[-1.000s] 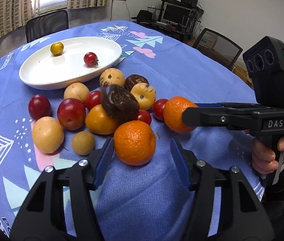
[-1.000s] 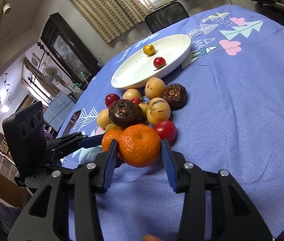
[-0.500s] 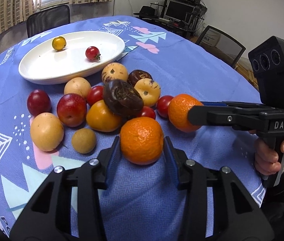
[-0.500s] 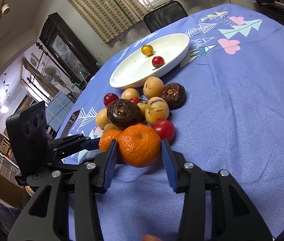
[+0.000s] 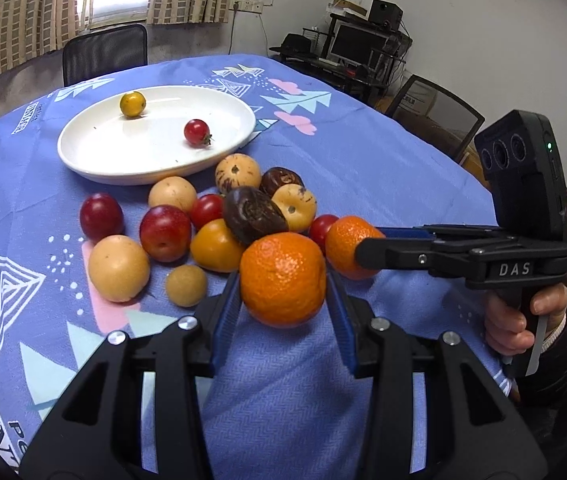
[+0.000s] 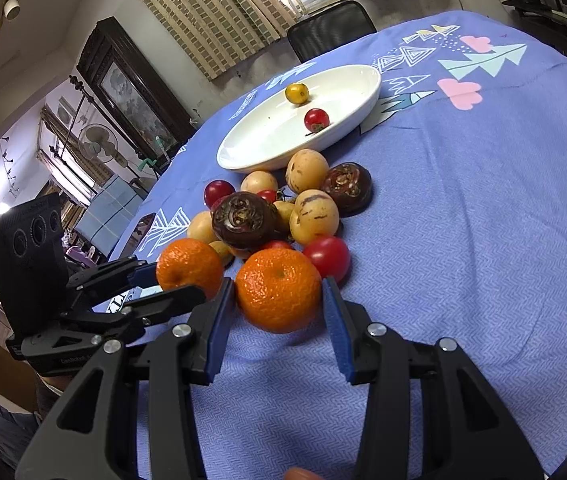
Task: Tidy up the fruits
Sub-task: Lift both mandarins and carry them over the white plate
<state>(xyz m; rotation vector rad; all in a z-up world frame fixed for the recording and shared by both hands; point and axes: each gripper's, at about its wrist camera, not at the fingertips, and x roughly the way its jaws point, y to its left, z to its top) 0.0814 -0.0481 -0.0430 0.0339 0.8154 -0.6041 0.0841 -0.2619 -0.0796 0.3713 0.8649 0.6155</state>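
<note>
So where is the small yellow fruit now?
In both wrist views the small yellow fruit lies in the white plate, at its far side, behind the red cherry tomato and apart from it.

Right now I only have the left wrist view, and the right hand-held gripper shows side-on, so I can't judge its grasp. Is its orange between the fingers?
Observer: Yes. The right hand-held gripper has the right orange centred between its blue pads. I cannot tell whether they clamp it.
Operator: Is that orange off the table?
Observer: It looks to rest on the cloth.
Operator: Do the two oranges touch?
Observer: No. The gripper's left pad stands between it and the left orange.
</note>
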